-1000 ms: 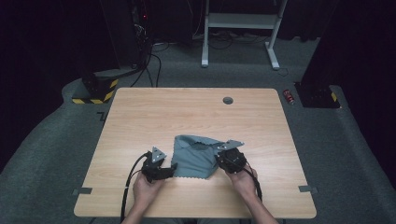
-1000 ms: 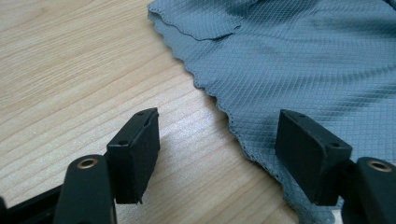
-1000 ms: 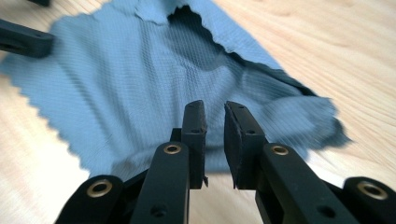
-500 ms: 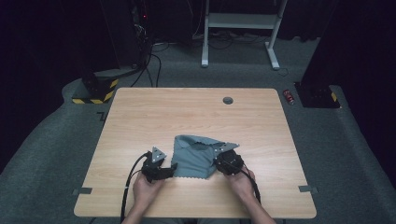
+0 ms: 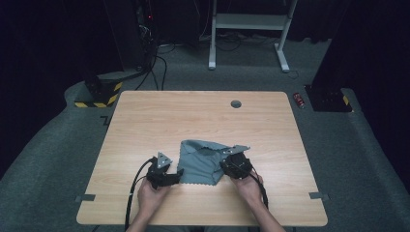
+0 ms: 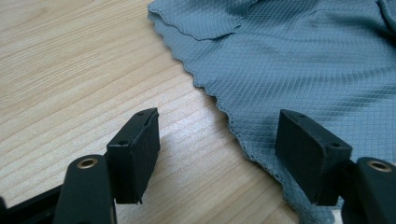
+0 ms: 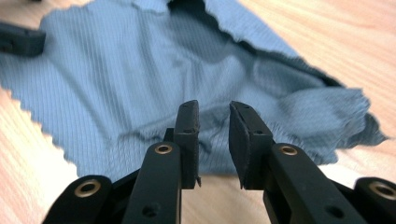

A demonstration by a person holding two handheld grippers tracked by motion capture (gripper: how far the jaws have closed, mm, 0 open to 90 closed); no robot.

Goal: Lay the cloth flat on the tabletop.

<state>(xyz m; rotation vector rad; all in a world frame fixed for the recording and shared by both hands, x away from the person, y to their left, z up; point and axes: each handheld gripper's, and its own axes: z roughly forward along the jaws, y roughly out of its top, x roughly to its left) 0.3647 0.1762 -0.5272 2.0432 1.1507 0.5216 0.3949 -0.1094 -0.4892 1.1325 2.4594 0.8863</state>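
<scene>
A grey-blue cloth (image 5: 202,162) is lying on the wooden bench (image 5: 193,116), near the person's side and about in the middle from left to right. It is lying mostly flat, and its longer side is running left to right across the bench. Its far right corner (image 5: 240,148) is pointing out to the right. Some of its far edge is folded over and bunched up, so that part is looking wrinkly. The near edge is wavy, like little teeth.

The left gripper (image 5: 167,178) is sitting at the near left corner of the cloth. The left hand (image 5: 151,193) is holding it low over the bench, and it is pointing to the right, toward the cloth. In the left gripper view, the left gripper (image 6: 219,140) is standing wide apart with nothing pinched. One of its fingers (image 6: 135,151) is over bare wood and the other is over the cloth's edge (image 6: 243,140).

The right gripper (image 5: 231,166) is sitting at the right side of the cloth. The right hand (image 5: 249,186) is holding it from the near side, and it is pointing to the left and a bit far, over the cloth. In the right gripper view, the right gripper (image 7: 214,140) has been letting go a little. There is a small gap between its fingers (image 7: 188,135), and no cloth is caught in the gap. The cloth is lying just past the tips.
</scene>
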